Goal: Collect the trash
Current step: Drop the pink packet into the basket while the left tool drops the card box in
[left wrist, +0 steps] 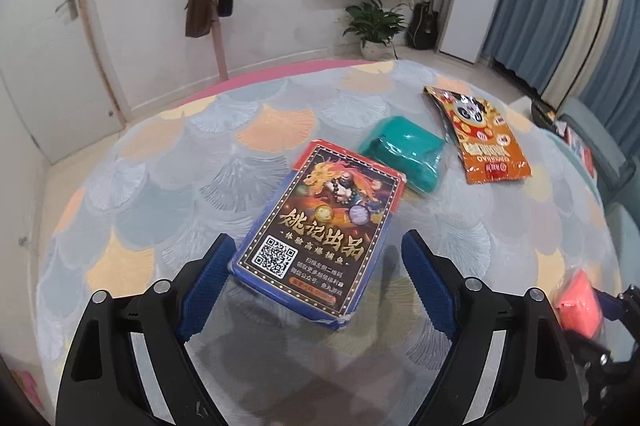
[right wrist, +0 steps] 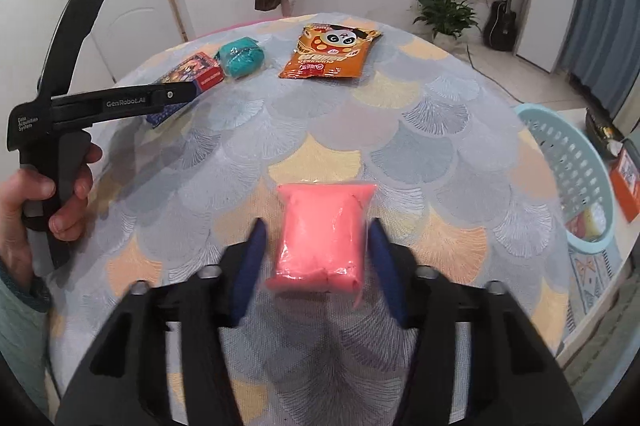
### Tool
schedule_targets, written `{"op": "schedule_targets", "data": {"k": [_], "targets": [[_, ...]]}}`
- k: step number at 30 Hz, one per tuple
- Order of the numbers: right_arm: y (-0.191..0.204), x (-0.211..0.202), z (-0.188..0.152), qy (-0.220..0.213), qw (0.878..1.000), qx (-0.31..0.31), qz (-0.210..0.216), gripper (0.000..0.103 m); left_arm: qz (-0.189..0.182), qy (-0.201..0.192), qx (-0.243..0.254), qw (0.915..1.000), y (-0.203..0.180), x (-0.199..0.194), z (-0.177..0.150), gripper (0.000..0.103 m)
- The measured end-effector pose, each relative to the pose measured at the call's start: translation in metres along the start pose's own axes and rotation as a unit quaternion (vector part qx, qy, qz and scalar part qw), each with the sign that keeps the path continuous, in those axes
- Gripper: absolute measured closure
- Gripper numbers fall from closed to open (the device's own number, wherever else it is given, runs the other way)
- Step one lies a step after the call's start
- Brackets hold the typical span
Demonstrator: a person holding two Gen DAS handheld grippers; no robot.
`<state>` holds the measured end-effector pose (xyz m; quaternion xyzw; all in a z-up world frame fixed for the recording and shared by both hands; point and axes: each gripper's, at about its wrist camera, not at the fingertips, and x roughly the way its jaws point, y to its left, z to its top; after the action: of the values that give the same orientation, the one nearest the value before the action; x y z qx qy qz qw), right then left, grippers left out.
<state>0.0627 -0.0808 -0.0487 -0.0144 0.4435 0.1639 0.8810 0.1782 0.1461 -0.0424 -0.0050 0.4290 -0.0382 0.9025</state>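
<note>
Scalloped fan patterns in grey, peach and blue cover the round tabletop [right wrist: 400, 129], which stands in a living room with a door, a hung bag, a potted plant and a wall screen behind it. Four pieces of trash lie on it: a card box [left wrist: 320, 222] printed with a dragon, a teal packet [left wrist: 404, 151] just beyond it, an orange snack bag [left wrist: 484, 137] with a panda face further to the right, and a pink packet [right wrist: 324, 238] nearer the person.

The left gripper [left wrist: 314, 282] stands wide around the near end of the card box; its left finger looks close against the box edge, the right finger is clear of it, so the box is not gripped. The right gripper [right wrist: 316, 258] is at a middling width astride the pink packet; whether its pads are pressing yet I cannot tell, since the picture is blurred there.

A pale blue basket [right wrist: 572, 165] sits off the right edge of the tabletop and appears to hold a few scraps already. By that reading the collecting is at an early stage: all four pieces are still on the tabletop, two about to be picked up, two untouched.
</note>
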Motion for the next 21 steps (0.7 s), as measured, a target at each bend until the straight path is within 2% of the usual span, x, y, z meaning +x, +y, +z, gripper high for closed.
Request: {"op": "schedule_targets", "data": {"k": [1, 4, 8, 12, 17, 21], "targets": [[0.0, 0.0, 0.0, -0.002, 1.0, -0.001, 0.001, 0.067, 0.005, 0.001, 0.005, 1.0, -0.003, 0.0, -0.001, 0.033], [0.001, -0.006, -0.001, -0.018, 1.0, -0.006, -0.001, 0.067, 0.015, 0.0, 0.013, 0.9998, -0.008, -0.003, -0.004, 0.036], [-0.004, -0.015, -0.002, -0.034, 0.999, -0.001, 0.007, 0.067, 0.002, -0.015, 0.007, 0.9999, -0.014, -0.019, -0.009, 0.038], [-0.025, -0.027, 0.003, -0.042, 0.998, 0.036, 0.023, 0.067, -0.021, -0.042, 0.005, 0.9989, -0.027, -0.043, -0.009, 0.038], [-0.061, -0.058, 0.012, -0.085, 0.994, 0.069, -0.004, 0.068, -0.039, -0.075, 0.027, 0.996, -0.062, -0.072, -0.001, 0.038], [-0.095, -0.076, 0.017, -0.11, 0.988, 0.103, -0.024, 0.068, -0.069, -0.107, 0.055, 0.9903, -0.107, -0.096, 0.009, 0.038]]}}
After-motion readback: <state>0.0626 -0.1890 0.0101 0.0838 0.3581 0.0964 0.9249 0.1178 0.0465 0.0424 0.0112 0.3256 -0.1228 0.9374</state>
